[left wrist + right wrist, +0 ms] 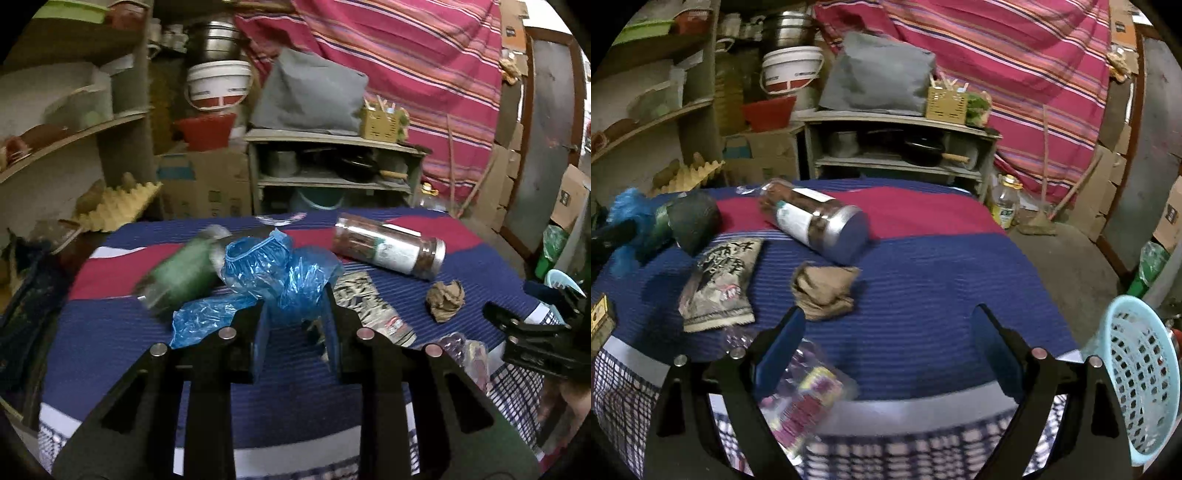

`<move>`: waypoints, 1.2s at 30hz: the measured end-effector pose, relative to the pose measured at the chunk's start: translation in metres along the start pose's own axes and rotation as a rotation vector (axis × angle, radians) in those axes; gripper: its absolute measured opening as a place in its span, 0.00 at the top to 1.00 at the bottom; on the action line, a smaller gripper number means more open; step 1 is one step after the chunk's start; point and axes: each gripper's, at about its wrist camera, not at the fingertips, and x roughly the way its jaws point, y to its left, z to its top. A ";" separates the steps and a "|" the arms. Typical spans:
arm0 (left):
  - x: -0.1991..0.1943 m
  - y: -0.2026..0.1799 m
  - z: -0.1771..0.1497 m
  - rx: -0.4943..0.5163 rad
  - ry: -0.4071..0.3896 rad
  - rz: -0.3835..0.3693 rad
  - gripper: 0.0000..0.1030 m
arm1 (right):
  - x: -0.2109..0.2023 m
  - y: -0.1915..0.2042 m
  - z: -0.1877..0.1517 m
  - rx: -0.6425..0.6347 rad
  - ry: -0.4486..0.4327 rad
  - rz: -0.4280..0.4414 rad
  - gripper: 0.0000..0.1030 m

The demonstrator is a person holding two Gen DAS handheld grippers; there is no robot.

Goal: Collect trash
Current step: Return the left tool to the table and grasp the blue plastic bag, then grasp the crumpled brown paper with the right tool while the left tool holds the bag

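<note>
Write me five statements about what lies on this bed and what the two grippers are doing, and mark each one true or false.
1. The left gripper is closed on the blue plastic cover. True.
2. The right gripper is clamped on the crumpled brown paper. False: its jaws stand wide open, and the paper lies on the bedspread ahead of them.
3. The clear jar with a silver lid stands upright. False: it lies on its side.
4. A light blue basket sits at the right edge of the right wrist view. True.
5. The printed snack packet is inside the basket. False: it lies flat on the bedspread.
</note>
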 end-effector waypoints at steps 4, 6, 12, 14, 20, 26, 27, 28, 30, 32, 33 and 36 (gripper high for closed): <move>-0.002 0.017 -0.006 -0.004 0.009 0.033 0.76 | 0.018 0.014 0.004 -0.014 0.042 0.010 0.13; -0.001 0.023 -0.011 -0.017 0.014 0.039 0.76 | 0.028 0.021 0.007 -0.019 0.063 0.014 0.13; 0.004 0.032 -0.020 -0.036 0.029 0.054 0.76 | 0.052 0.035 0.011 -0.064 0.119 -0.002 0.15; 0.003 0.032 -0.022 -0.038 0.030 0.054 0.76 | 0.055 0.036 0.011 -0.058 0.133 0.025 0.31; 0.000 0.027 -0.024 -0.030 0.016 0.068 0.76 | 0.045 0.034 0.008 -0.071 0.112 0.082 0.53; -0.015 0.006 -0.019 -0.019 0.001 0.063 0.76 | 0.003 0.003 0.005 -0.036 0.041 0.085 0.53; -0.018 0.000 -0.017 -0.015 -0.004 0.060 0.76 | -0.004 -0.002 0.004 -0.032 0.030 0.084 0.53; -0.022 -0.005 -0.015 -0.010 -0.009 0.057 0.76 | -0.016 -0.011 0.001 -0.032 0.009 0.078 0.53; -0.029 -0.016 -0.010 0.002 -0.022 0.048 0.76 | -0.034 -0.024 -0.003 -0.038 -0.017 0.065 0.53; -0.036 -0.033 -0.007 0.010 -0.034 0.026 0.76 | -0.052 -0.041 -0.005 -0.034 -0.040 0.050 0.53; -0.038 -0.038 -0.006 0.012 -0.036 0.016 0.76 | -0.061 -0.050 -0.007 -0.030 -0.048 0.043 0.53; -0.045 -0.066 -0.003 0.029 -0.044 -0.020 0.76 | -0.082 -0.079 -0.010 -0.013 -0.068 0.016 0.53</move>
